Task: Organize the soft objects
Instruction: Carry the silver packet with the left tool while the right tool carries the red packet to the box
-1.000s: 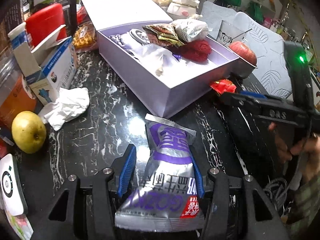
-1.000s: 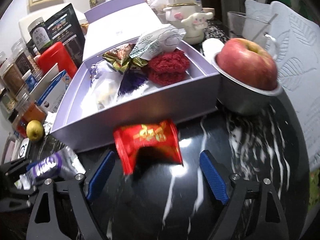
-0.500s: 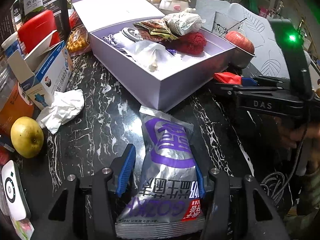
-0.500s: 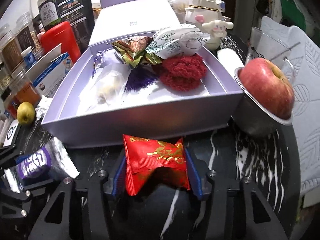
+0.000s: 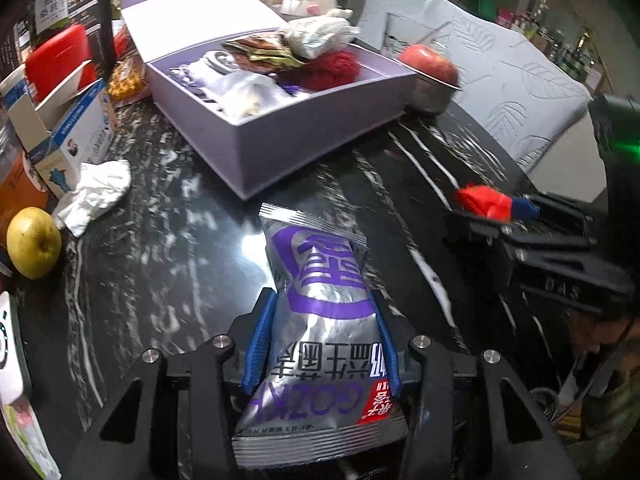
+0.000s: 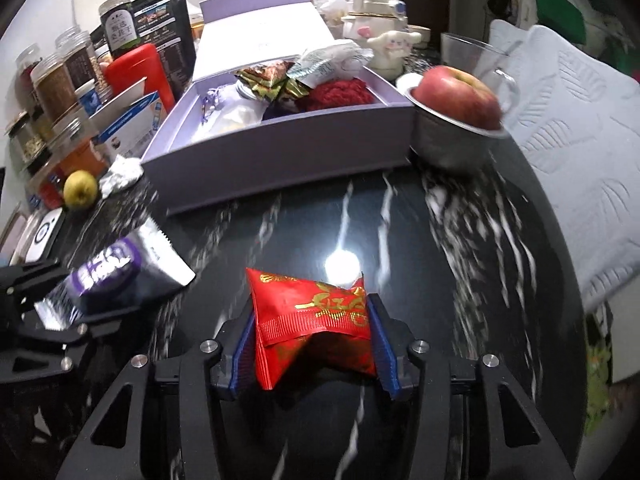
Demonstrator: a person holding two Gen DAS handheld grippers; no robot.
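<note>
My left gripper (image 5: 322,312) is shut on a silver and purple snack packet (image 5: 320,320), held above the black marble table. It also shows in the right wrist view (image 6: 108,276). My right gripper (image 6: 312,320) is shut on a red packet with gold print (image 6: 316,316), also off the table; the red packet shows in the left wrist view (image 5: 482,202). The open lilac box (image 6: 288,148) lies ahead of both grippers and holds several soft items, among them a red knitted piece (image 6: 340,94) and foil packets (image 6: 272,78).
A red apple (image 6: 456,96) sits in a metal bowl (image 6: 448,144) right of the box. Left of it are a crumpled tissue (image 5: 96,194), a yellow-green fruit (image 5: 32,240), a blue and white carton (image 5: 72,136), and jars (image 6: 56,84). A white quilted cloth (image 6: 580,160) lies at right.
Both grippers have pulled back from the box and risen, each with its packet. The right gripper, open around the red packet one second ago, has shut on it.
</note>
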